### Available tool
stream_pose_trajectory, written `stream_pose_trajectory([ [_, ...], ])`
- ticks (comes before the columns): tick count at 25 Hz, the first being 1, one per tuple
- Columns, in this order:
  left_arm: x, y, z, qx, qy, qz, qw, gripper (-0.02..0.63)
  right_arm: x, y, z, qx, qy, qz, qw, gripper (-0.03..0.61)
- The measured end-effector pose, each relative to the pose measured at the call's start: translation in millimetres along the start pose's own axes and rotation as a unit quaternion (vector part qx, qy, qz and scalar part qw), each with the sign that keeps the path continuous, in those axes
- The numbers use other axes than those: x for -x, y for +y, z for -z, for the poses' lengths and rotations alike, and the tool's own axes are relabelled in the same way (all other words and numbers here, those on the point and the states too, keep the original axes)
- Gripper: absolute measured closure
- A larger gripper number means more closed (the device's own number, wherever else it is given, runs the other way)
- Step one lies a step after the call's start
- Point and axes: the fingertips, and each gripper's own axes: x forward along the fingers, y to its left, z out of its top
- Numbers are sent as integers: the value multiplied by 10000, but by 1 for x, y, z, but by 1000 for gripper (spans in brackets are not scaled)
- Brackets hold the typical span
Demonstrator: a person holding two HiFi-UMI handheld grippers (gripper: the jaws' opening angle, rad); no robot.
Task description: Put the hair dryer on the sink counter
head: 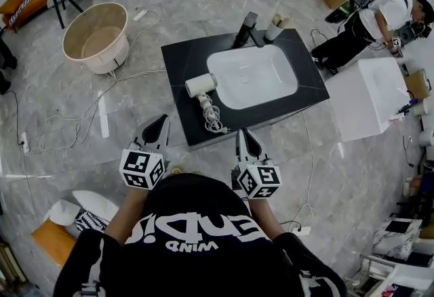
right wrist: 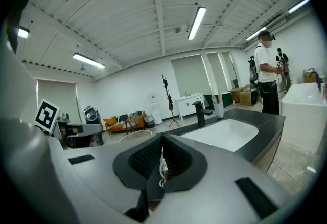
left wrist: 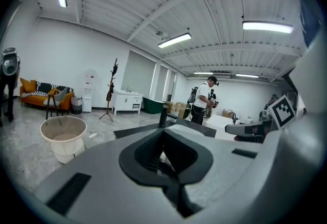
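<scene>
The white hair dryer (head: 201,85) lies on the black sink counter (head: 183,58), just left of the white basin (head: 252,75), and its coiled cord (head: 211,118) trails toward the counter's near edge. Both grippers hover side by side in front of that edge, clear of the dryer. My left gripper (head: 163,119) (left wrist: 163,130) is shut with nothing between its jaws. My right gripper (head: 240,133) (right wrist: 162,137) is also shut and empty. In the right gripper view, a piece of the cord (right wrist: 162,166) shows through the hollow behind its tips.
A black faucet (head: 245,30) and a cup (head: 274,28) stand at the counter's far edge. On the floor to the left is a beige round tub (head: 96,36) with cables around it. A white unit (head: 369,95) and a person (head: 366,24) are on the right.
</scene>
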Motion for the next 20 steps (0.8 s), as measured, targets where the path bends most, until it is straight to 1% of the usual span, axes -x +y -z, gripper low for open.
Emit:
stream_pose_trajectory([
  [3, 0, 0, -1, -52, -25, -15, 10000, 604, -3, 0, 1, -8, -7, -31, 10000, 552],
  [8, -3, 0, 1, -137, -47, -55, 9999, 604, -11, -2, 5, 177, 23, -5, 9998, 554],
  [13, -3, 2, 7, -139, -62, -102, 9998, 604, -18, 0, 6, 391, 1, -1, 9992, 554],
  [20, -4, 4, 10, -142, -62, -164, 9997, 604, -21, 1, 9, 412, 60, -54, 9991, 554],
])
